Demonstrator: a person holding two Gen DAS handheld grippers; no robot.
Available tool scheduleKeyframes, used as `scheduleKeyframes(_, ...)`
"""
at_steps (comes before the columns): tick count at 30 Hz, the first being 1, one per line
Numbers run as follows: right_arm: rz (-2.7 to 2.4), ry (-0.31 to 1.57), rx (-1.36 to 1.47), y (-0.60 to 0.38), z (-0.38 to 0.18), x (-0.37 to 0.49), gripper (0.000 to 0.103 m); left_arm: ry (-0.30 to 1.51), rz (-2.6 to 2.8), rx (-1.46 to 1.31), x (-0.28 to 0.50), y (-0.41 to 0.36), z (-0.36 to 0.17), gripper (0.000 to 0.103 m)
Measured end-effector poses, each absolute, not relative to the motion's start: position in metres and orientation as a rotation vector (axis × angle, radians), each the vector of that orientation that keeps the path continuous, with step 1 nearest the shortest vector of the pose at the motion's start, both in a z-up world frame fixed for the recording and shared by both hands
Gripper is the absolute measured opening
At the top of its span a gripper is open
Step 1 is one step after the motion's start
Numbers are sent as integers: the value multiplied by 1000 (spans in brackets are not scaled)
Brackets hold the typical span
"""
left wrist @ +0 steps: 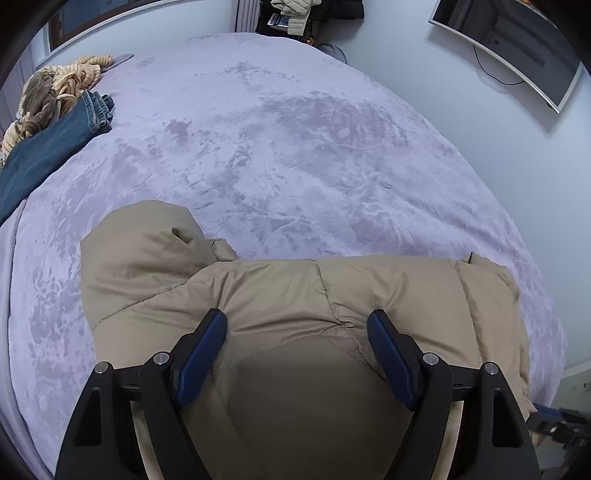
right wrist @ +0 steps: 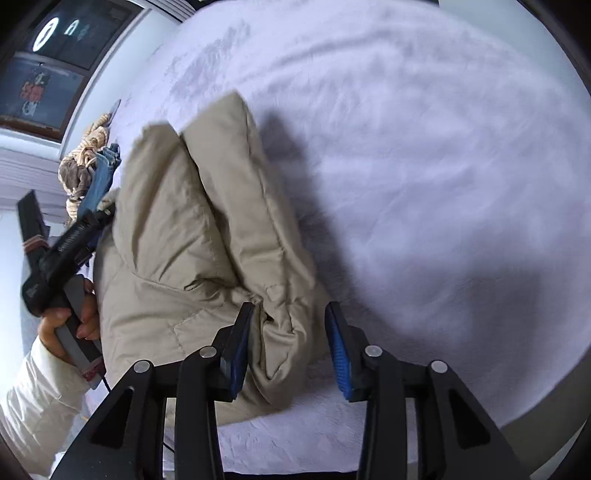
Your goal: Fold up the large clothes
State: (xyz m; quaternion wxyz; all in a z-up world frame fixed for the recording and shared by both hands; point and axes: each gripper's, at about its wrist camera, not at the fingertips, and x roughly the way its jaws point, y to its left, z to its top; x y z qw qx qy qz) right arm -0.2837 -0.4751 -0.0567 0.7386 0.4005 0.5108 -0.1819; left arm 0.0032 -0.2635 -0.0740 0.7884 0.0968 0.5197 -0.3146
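Note:
A beige puffer jacket [left wrist: 295, 295] lies partly folded on the lilac bed [left wrist: 277, 147], its hood at the left. My left gripper [left wrist: 297, 332] is open, its blue pads spread over the jacket's top fold. In the right wrist view the jacket [right wrist: 177, 240] rises in a thick fold. My right gripper [right wrist: 290, 325] is open with a bunched jacket edge between its pads [right wrist: 338, 354]. The left gripper [right wrist: 74, 240], held in a hand, shows at the jacket's left side.
Blue jeans [left wrist: 44, 147] and a tan striped garment [left wrist: 66, 85] lie at the bed's far left. More clothes [left wrist: 295, 14] hang at the back wall. A monitor [left wrist: 517, 44] hangs on the right wall. The bed edge runs near the front right.

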Motion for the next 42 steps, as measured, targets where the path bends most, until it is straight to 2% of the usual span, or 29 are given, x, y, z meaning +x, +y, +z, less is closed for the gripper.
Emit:
scheduleKeyframes(6, -350, 979, 784, -486, 0, -272, 42, 1115, -664, 233, 2, -263, -74, 80)
scheduleKeyframes(10, -254, 999, 762, -465, -14, -231, 42, 1110, -649, 271, 0, -266, -76, 82)
scheduleKeyframes(13, -231, 1092, 689, -443, -39, -213, 42, 1108, -642, 303, -2, -270, -77, 82)
scheduleKeyframes(22, -240, 1069, 821, -442, -89, -244, 41, 1094, -616, 413, -13, -285, -79, 83)
scheduleKeyframes(30, -190, 1110, 830, -447, -91, -244, 44, 1169, -579, 380, -12, -265, -51, 83)
scheduleKeyframes(42, -127, 1223, 838, -456, -93, -222, 48, 1285, -466, 186, -48, -182, -31, 83)
